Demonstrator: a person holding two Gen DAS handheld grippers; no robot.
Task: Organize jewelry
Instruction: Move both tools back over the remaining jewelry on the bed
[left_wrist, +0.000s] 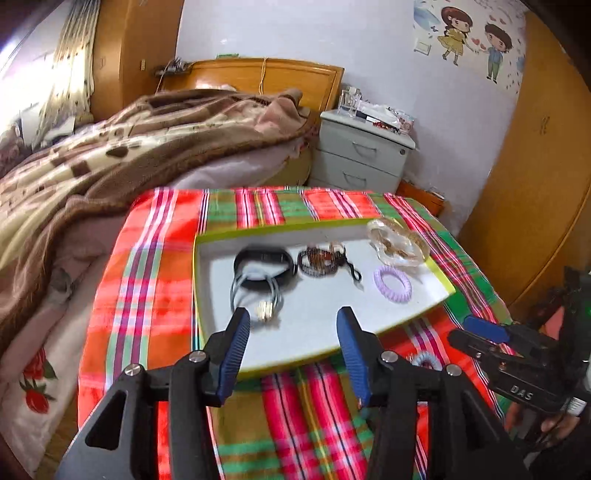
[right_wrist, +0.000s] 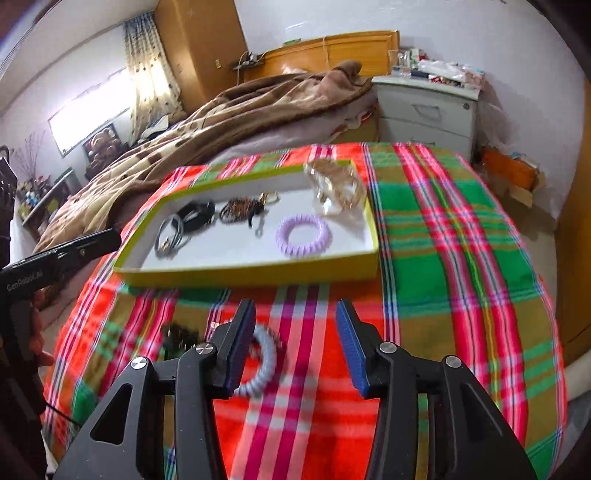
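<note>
A green-rimmed white tray (left_wrist: 199, 258) lies on the plaid cloth. It holds a grey cord bracelet (left_wrist: 255, 291), a black band (left_wrist: 264, 264), a dark beaded bracelet (left_wrist: 319, 260), a lilac spiral hair tie (left_wrist: 392, 280) and a clear gold-flecked hair claw (left_wrist: 397, 243). My left gripper (left_wrist: 293, 321) hangs open over the tray's near edge, nothing between its fingers. In the right wrist view my right gripper (right_wrist: 295, 314) is open over the cloth in front of the tray (right_wrist: 251, 273). A pale blue spiral hair tie (right_wrist: 267, 354) lies by its left finger, partly hidden. A small dark piece (right_wrist: 181, 338) lies left of it.
The plaid cloth (right_wrist: 443, 240) covers a small table with bare room on the right. A bed with a brown blanket (left_wrist: 129, 147) adjoins the left and far side. A grey nightstand (left_wrist: 362, 155) stands behind. Wooden wardrobe doors (left_wrist: 535, 184) stand at the right.
</note>
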